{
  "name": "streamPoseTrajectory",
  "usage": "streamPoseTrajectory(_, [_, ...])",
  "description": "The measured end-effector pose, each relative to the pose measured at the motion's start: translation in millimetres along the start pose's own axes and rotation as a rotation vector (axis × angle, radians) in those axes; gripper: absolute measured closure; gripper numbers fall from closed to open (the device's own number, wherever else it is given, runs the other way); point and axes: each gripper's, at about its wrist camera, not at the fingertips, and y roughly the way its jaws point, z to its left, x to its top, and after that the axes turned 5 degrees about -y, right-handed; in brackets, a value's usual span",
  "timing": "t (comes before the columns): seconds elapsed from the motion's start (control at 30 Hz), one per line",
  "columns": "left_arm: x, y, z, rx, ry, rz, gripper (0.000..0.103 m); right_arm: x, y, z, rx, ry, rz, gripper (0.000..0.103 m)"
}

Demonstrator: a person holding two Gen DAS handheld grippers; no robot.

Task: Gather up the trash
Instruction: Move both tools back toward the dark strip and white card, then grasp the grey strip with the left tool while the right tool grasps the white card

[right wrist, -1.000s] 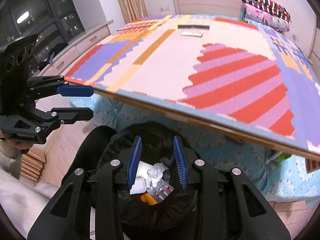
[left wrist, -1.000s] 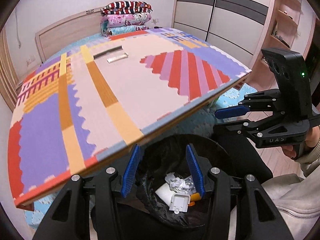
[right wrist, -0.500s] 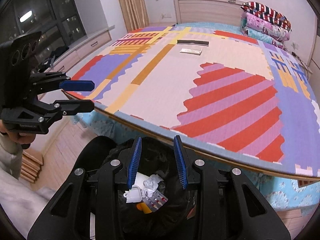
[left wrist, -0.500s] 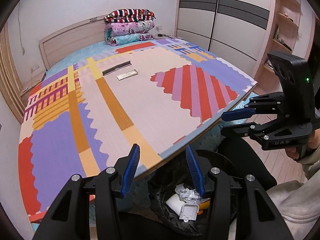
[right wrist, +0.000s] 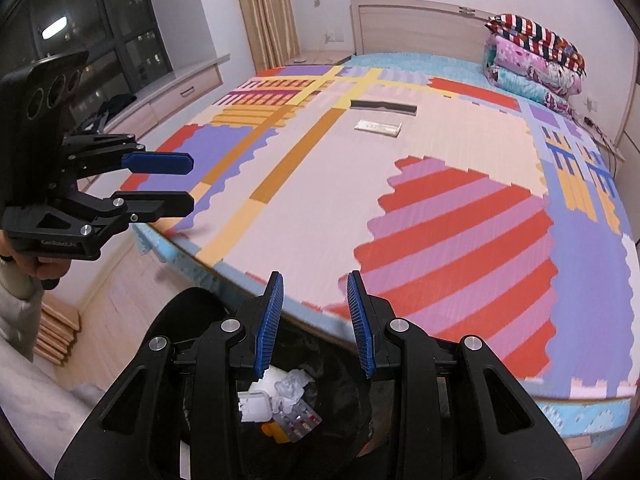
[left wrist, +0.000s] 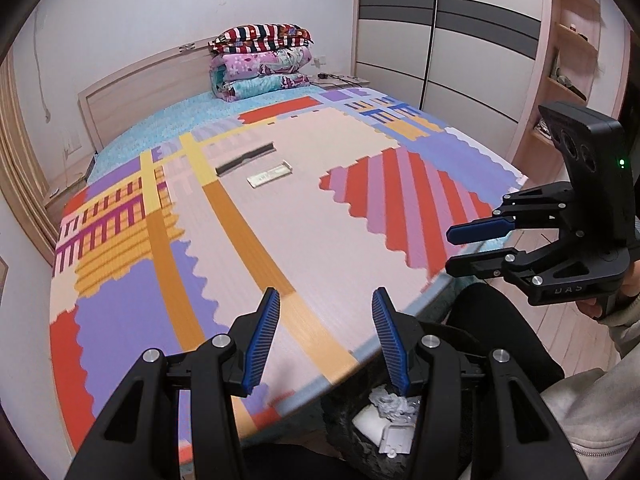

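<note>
Patchwork foam mat covers the bed ahead of the left gripper, its jaws apart and empty; the black trash bin sits just below its right finger; right gripper hovers to the right, parted. From the right wrist, the right gripper gapes empty above the bin; a white strip and a black strip lie far ahead on the mat.

Black-lined trash bin at bed's foot, holding crumpled tissue, white plastic box, blister pack. On the bed mat: black strip and flat white packet, side by side, near headboard.
</note>
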Motion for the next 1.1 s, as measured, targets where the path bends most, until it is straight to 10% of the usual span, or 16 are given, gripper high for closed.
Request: streamPoseTrajectory(1.1, [116.0,109.6,111.6,0.034,-0.012,0.0,0.057,109.7,85.0,-67.6,-0.021,0.036,-0.019,0.07])
